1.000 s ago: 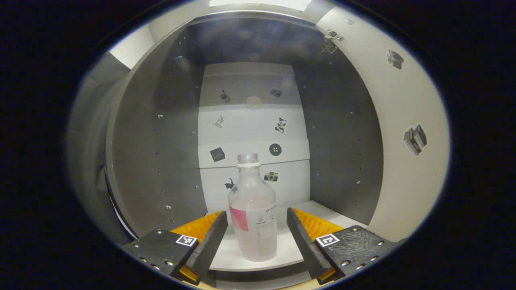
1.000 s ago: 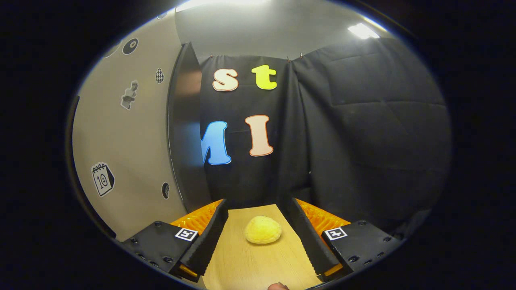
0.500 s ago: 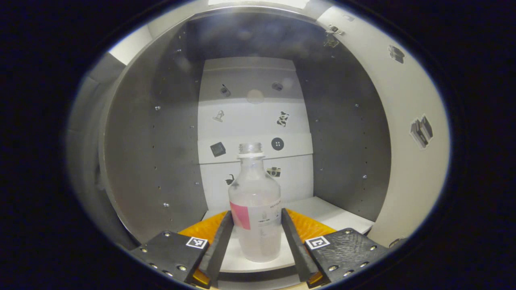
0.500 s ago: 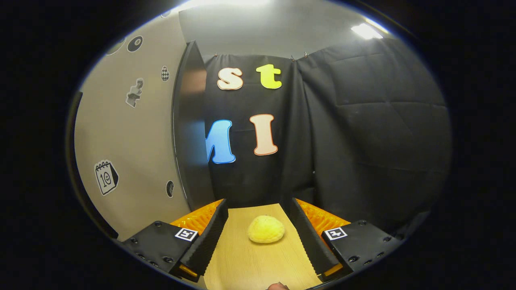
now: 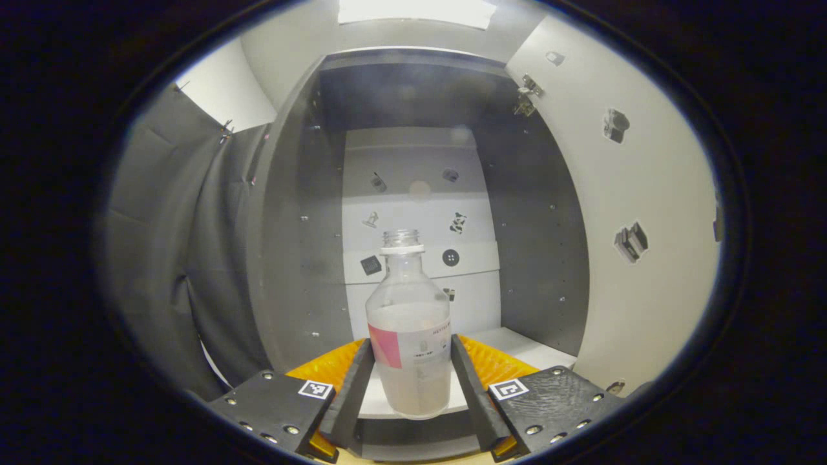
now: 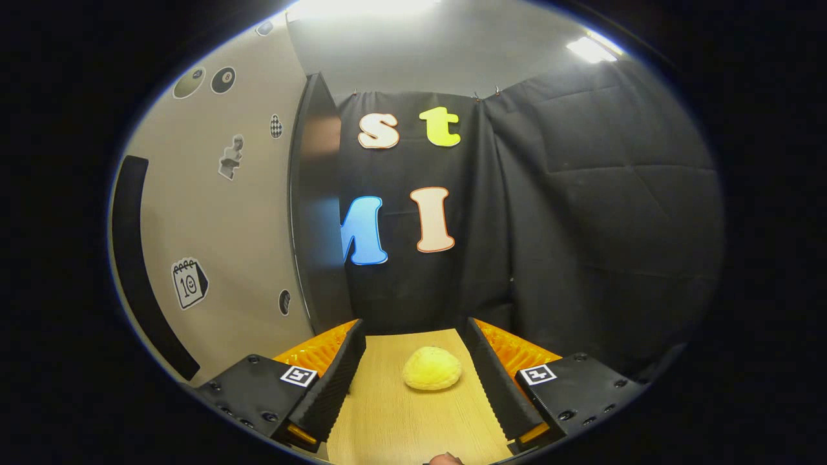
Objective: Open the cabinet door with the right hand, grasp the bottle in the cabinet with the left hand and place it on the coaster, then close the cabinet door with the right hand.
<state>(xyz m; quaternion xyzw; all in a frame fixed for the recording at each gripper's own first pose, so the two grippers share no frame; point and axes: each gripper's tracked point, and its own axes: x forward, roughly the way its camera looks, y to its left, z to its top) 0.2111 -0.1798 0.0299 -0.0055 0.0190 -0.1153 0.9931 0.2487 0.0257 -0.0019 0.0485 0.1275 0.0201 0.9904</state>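
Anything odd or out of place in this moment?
One thing: the bottle clamped in the left gripper has no cap, so its liquid could spill if tipped. It is upright now. Nothing else stands out.

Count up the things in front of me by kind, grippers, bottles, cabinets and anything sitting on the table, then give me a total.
Hand-held gripper: 2, the left hand-held gripper and the right hand-held gripper
Bottle: 1
Cabinet: 1, with its door open
Yellow rounded object on the table: 1
Total: 5
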